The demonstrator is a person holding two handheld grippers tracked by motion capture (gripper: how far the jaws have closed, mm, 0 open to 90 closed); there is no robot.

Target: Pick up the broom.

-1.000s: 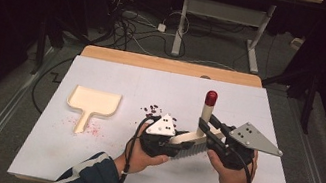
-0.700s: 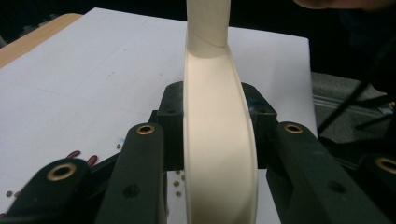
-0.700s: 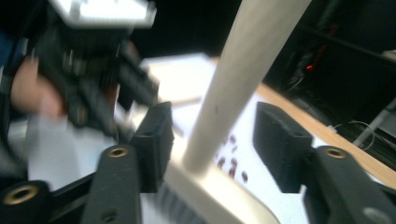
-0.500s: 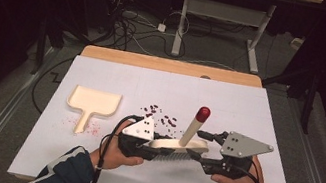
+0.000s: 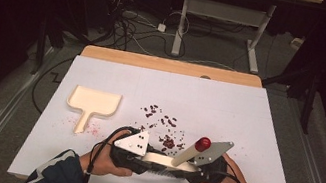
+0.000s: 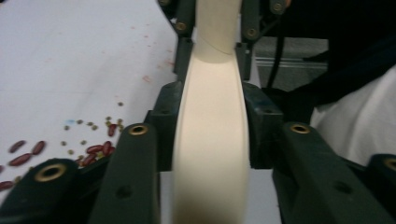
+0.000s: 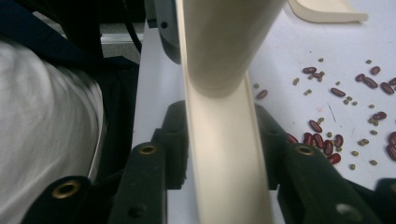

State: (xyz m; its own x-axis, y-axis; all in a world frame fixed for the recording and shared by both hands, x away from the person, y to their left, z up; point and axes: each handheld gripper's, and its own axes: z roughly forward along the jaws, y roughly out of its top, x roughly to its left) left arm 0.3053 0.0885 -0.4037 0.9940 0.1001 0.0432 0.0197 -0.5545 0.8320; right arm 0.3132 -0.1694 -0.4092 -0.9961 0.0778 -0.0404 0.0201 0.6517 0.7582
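Observation:
A cream brush (image 5: 164, 160) with dark bristles and a red-tipped handle (image 5: 202, 143) lies level just above the table's front edge, held from both ends. My left gripper (image 5: 151, 163) grips its left end; its jaws have just been opening slightly, and its pads (image 6: 166, 126) still touch the cream body (image 6: 210, 140). My right gripper (image 5: 187, 171) has just been closing on the other end, pads (image 7: 273, 135) pressing the brush (image 7: 224, 140). Red and small green beans (image 5: 165, 125) lie scattered just beyond. A cream dustpan (image 5: 94, 101) rests at the left.
A white sheet (image 5: 257, 118) covers the table, with a wooden edge (image 5: 170, 66) at the back. Beans (image 6: 93, 149) lie left of the left jaws and beans (image 7: 327, 140) right of the right jaws. Dustpan rim (image 7: 327, 13) shows far off. Cables and table legs stand behind.
The brush has come down from above the beans toward the front edge, its handle tipping from upright to leaning right. The two hands have spread apart along the brush.

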